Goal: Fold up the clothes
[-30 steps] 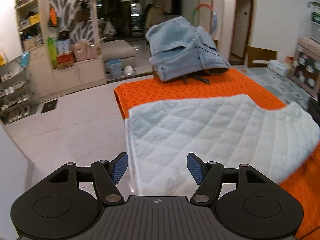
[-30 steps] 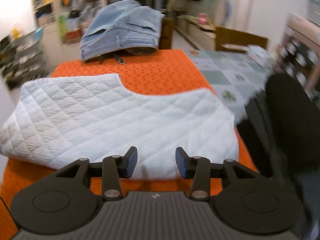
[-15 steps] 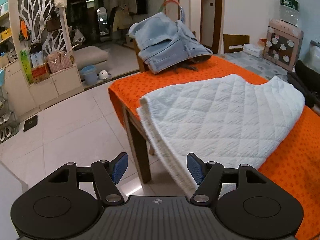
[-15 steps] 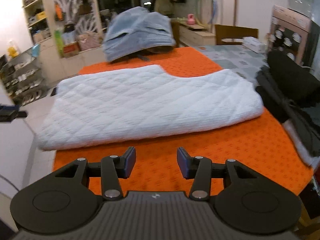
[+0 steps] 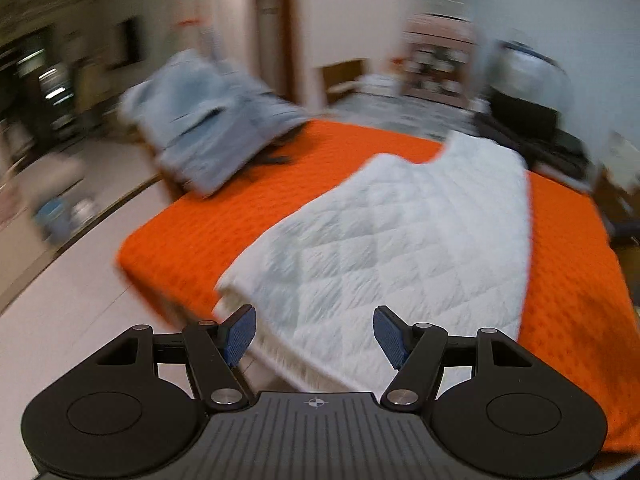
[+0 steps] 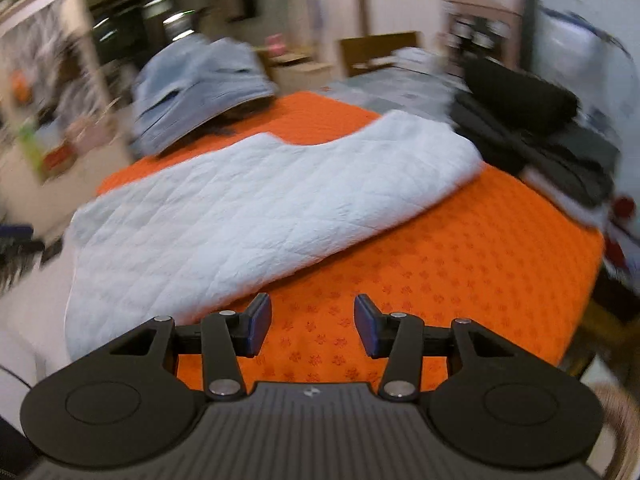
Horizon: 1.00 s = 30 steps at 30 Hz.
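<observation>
While both pictures are smeared by blur, the left wrist view shows enough: the left gripper (image 5: 314, 334) has its blue-padded jaws spread wide and empty, poised just short of the near edge of the white quilted garment (image 5: 400, 240), which lies folded on the orange tablecloth (image 5: 192, 232) with its near edge hanging slightly over the table's side. Far to the left a heap of light blue denim (image 5: 212, 136) sits at the cloth's far edge, and dark clothes (image 5: 532, 132) lie at the far right, just beyond the garment's far end. From the right wrist view, the right gripper (image 6: 313, 326) is likewise wide open and holds nothing, hovering over bare orange cloth just near of the garment's long folded edge (image 6: 256, 216); the denim (image 6: 200, 88) sits far left and the dark pile (image 6: 536, 120) far right, close beside the garment's right end. The likely trouble is the layered edge: a jaw closing on only the top layer would peel the fold open instead of carrying it. A pinch set too low could also catch the tablecloth and drag it, along with the denim heap. The overhanging near edge could slide off the table if tugged sideways.
</observation>
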Motion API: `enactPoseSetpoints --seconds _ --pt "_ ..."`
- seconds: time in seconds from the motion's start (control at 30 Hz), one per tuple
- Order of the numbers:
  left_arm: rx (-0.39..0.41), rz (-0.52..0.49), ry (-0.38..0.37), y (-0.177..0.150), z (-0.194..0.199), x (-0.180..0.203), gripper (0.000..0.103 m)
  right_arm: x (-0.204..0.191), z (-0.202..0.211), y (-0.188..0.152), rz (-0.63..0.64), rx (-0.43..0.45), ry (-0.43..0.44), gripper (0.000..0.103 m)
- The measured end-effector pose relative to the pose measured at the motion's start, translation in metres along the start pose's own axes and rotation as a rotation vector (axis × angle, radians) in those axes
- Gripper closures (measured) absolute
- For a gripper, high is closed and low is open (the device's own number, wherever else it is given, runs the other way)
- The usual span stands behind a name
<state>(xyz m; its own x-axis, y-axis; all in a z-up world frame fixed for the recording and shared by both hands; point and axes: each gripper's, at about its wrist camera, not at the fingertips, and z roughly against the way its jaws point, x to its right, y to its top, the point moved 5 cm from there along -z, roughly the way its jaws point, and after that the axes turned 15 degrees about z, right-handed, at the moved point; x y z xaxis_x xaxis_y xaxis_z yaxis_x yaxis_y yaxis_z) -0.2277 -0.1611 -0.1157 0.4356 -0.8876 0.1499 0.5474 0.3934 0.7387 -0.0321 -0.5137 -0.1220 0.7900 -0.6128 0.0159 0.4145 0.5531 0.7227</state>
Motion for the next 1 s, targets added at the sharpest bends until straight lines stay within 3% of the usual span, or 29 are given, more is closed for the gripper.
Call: enactPoseSetpoints --seconds 0.13,0.27,0.5,0.8,1.0 --pt "-0.012 -0.1 -0.1 0.026 -0.017 0.006 0.035 0.006 0.0 0.009 -0.119 0.008 -0.084 0.05" --pt "-0.008 -0.16 -0.16 0.046 -0.036 0.031 0.035 0.025 0.001 0.022 -0.183 0.018 -0.109 0.045" --pt "-0.044 -0.221 -0.248 0.064 -0.081 0.096 0.035 0.103 -0.031 0.041 -0.378 0.069 -0.087 0.039" --pt "-0.059 -0.24 -0.226 0.092 -0.126 0.172 0.035 0.233 -0.128 0.056 -0.581 0.106 0.027 0.036" --pt "-0.074 -0.241 -0.197 0.111 -0.162 0.199 0.035 0.285 -0.199 0.056 -0.623 0.068 0.084 0.036"
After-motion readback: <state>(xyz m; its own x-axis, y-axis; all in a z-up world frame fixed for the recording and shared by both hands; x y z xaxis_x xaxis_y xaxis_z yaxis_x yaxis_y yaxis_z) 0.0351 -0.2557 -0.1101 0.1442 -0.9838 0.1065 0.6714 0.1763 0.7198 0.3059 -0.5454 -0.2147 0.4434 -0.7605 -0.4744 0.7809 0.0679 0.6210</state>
